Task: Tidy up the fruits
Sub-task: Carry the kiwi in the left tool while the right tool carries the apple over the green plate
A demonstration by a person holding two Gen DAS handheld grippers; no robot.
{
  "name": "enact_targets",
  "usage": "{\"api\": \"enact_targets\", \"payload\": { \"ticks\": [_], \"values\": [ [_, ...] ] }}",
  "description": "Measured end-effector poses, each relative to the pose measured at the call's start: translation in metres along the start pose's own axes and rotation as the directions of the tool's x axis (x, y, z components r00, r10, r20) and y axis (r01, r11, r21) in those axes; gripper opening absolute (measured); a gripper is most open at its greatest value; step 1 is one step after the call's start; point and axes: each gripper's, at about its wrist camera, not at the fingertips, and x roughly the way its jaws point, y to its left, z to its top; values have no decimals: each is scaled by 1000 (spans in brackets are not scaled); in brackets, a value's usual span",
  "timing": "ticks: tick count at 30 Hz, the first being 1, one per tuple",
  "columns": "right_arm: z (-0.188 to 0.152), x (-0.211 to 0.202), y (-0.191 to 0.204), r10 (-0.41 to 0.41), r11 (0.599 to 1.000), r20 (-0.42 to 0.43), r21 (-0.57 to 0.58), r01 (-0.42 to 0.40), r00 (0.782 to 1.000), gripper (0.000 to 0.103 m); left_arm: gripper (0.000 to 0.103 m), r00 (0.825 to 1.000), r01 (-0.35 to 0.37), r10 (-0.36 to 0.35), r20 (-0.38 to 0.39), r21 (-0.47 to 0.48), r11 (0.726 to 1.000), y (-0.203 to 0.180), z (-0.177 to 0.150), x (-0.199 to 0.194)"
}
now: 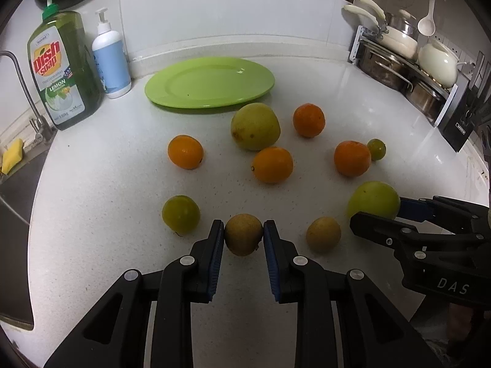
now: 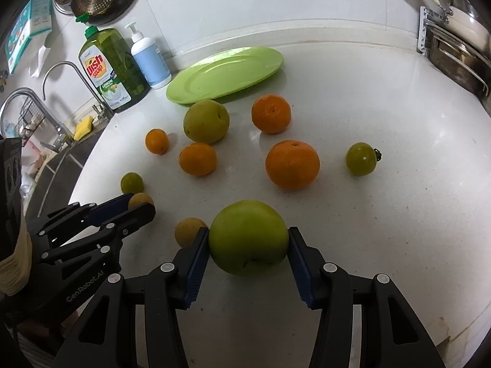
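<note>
My left gripper (image 1: 243,233) is shut on a small brown fruit (image 1: 243,235) near the counter's front. My right gripper (image 2: 248,239) is shut on a big green apple (image 2: 248,236), which also shows in the left wrist view (image 1: 373,200). A second brown fruit (image 1: 323,233) lies between the two grippers. Several oranges (image 1: 272,164) (image 2: 292,164), a yellow-green pear-like fruit (image 1: 255,126) and small green fruits (image 1: 181,214) (image 2: 361,158) lie scattered on the white counter. An empty green plate (image 1: 211,81) (image 2: 227,73) sits behind them.
A green dish soap bottle (image 1: 63,70) and a white-blue pump bottle (image 1: 111,61) stand left of the plate. A sink with a faucet (image 2: 58,98) and a yellow sponge (image 1: 12,155) is at the left. A rack of pots (image 1: 408,61) stands at the back right.
</note>
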Motion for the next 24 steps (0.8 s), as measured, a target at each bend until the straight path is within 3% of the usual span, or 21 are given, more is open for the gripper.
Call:
{"api": "enact_targets", "payload": {
  "ticks": [11, 24],
  "values": [
    [15, -17, 5, 8, 998, 64, -59, -4, 998, 51, 27, 996, -21, 22, 89, -2, 1000, 0, 16, -26],
    [70, -33, 22, 87, 988, 171, -139, -63, 982, 51, 27, 966, -77, 76, 246, -4, 997, 12, 62, -60]
  ]
}}
